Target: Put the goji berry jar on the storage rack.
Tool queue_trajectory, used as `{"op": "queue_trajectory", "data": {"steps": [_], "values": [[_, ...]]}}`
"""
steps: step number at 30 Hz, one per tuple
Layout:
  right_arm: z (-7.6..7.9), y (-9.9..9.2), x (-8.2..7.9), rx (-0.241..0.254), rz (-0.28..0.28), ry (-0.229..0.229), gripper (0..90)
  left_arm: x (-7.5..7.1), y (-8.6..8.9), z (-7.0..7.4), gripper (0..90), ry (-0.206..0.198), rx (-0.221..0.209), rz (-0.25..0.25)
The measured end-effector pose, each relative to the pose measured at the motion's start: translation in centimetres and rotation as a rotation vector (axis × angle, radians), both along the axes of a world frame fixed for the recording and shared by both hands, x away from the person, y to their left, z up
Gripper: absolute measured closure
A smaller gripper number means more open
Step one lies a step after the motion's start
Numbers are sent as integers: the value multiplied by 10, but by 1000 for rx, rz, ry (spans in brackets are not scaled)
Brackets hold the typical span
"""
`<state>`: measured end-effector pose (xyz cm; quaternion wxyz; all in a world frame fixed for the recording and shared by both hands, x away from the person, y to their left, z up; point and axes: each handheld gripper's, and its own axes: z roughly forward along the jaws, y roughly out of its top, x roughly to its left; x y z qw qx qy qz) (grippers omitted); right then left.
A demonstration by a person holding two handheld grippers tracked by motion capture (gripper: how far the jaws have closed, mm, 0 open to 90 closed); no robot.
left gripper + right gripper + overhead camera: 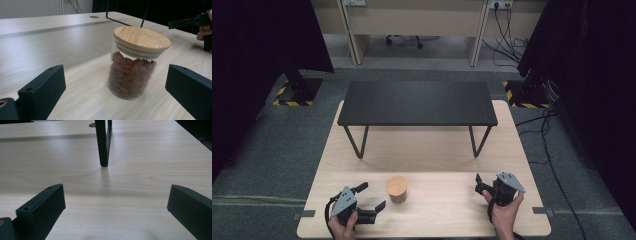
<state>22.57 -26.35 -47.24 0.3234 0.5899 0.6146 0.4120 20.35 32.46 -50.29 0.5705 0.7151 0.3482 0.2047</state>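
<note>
A glass jar (396, 190) of reddish-brown dried fruit or nuts, closed with a round wooden lid (142, 37), stands upright on the light wooden table (437, 150) near its front edge. My left gripper (372, 196) is open just left of the jar, aimed at it, jaws apart and not touching it. In the left gripper view the jar (132, 75) stands ahead between the two spread jaws. My right gripper (481, 186) is open and holds nothing, well to the right of the jar. In the right gripper view its jaws frame bare tabletop.
A low black riser shelf (417, 102) on thin metal legs stands across the middle of the table. One leg (102, 142) is straight ahead of the right gripper. Cables (552, 165) trail on the floor at right. The other hand and gripper (197, 23) show far right.
</note>
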Motion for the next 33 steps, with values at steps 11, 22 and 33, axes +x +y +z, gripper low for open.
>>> {"op": "queue_trajectory", "data": {"steps": [11,22,33], "values": [[0,-4,1,23,6,4,15,7,-3,6,40,44,19,-28],[0,-3,1,13,8,2,15,11,-21,12,44,67,56,-42],[0,-3,1,15,7,0,17,17,-45,16,58,63,104,-29]]}}
